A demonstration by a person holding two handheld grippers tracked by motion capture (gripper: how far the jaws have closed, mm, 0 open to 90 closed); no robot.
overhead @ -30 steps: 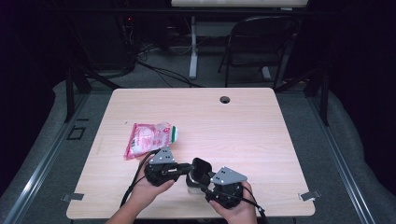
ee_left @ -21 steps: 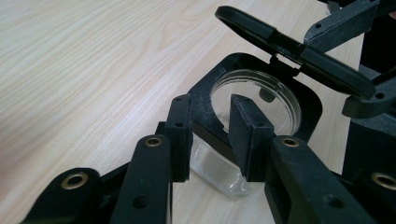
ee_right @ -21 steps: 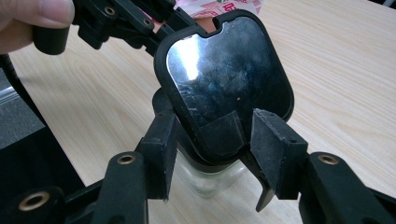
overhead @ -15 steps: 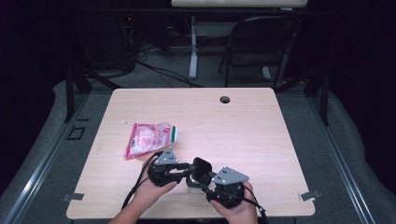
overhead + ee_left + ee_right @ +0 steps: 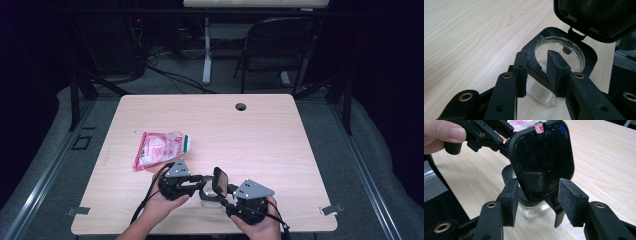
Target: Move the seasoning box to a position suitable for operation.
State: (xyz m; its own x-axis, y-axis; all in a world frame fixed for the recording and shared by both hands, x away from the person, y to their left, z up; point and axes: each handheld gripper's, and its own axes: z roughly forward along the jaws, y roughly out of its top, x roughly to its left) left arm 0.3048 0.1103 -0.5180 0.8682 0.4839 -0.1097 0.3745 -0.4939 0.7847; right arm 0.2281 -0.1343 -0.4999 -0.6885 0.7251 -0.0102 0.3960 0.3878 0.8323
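My two tools meet at one glass jar [image 5: 207,196] with its black flip lid [image 5: 220,180] raised. My left tool [image 5: 537,72] has one jaw inside the jar's black rim, and its jaws have just been closing. My right tool [image 5: 537,200] straddles the jar, released. One pink packet [image 5: 159,148] lies on the worktop [image 5: 280,140].

Between the left gripper [image 5: 200,184] and the right gripper [image 5: 226,200], both held at the table's [image 5: 280,145] near edge, stands a small clear jar [image 5: 207,196] with its black lid [image 5: 220,181] flipped up, a pink packet [image 5: 161,147] lying beyond the left gripper.
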